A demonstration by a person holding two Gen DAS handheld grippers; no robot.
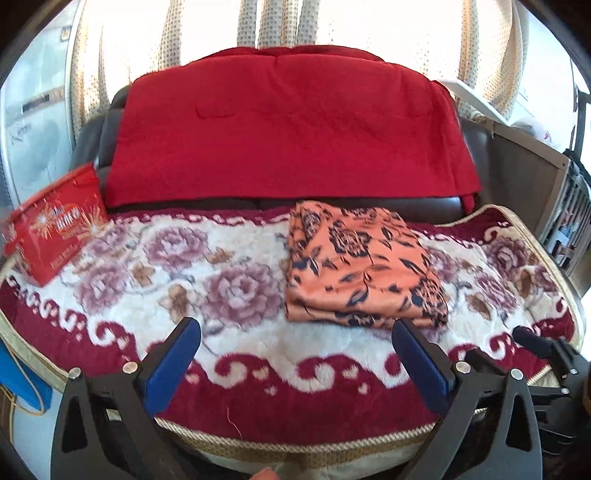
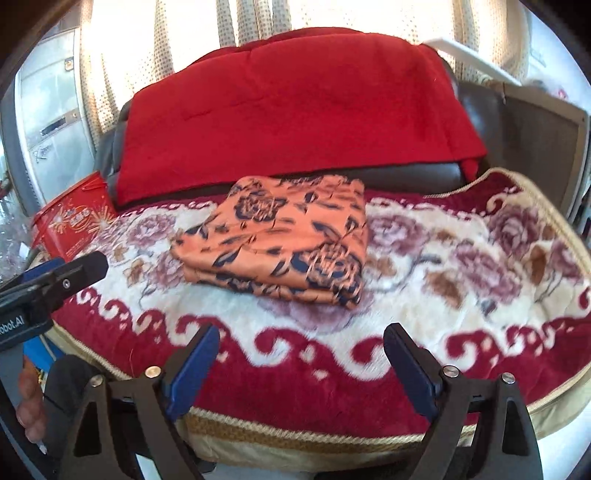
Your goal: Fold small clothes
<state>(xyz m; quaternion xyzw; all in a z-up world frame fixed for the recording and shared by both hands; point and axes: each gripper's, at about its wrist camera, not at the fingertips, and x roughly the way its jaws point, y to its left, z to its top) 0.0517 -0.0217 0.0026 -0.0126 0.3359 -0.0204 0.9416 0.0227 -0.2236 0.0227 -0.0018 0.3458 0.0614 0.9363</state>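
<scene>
An orange cloth with dark blue flowers [image 1: 360, 264] lies folded into a thick rectangle on the flowered plush blanket [image 1: 207, 280]. In the right wrist view the same folded cloth [image 2: 284, 243] sits at mid-frame. My left gripper [image 1: 295, 332] hovers open in front of the cloth and to its left, with nothing between its blue pads. My right gripper [image 2: 301, 338] is open too, held back from the cloth's near edge and empty. Each gripper shows in the other's view: the right gripper [image 1: 532, 339] at the right edge, the left gripper [image 2: 83, 266] at the left edge.
A red blanket [image 1: 291, 125] drapes over the dark sofa back [image 1: 476, 147] behind. A red gift box [image 1: 55, 229] stands at the far left of the seat. Dotted curtains [image 1: 258, 22] hang behind, and a white appliance [image 1: 33, 125] stands at left. A hand [image 2: 29, 406] holds the left gripper.
</scene>
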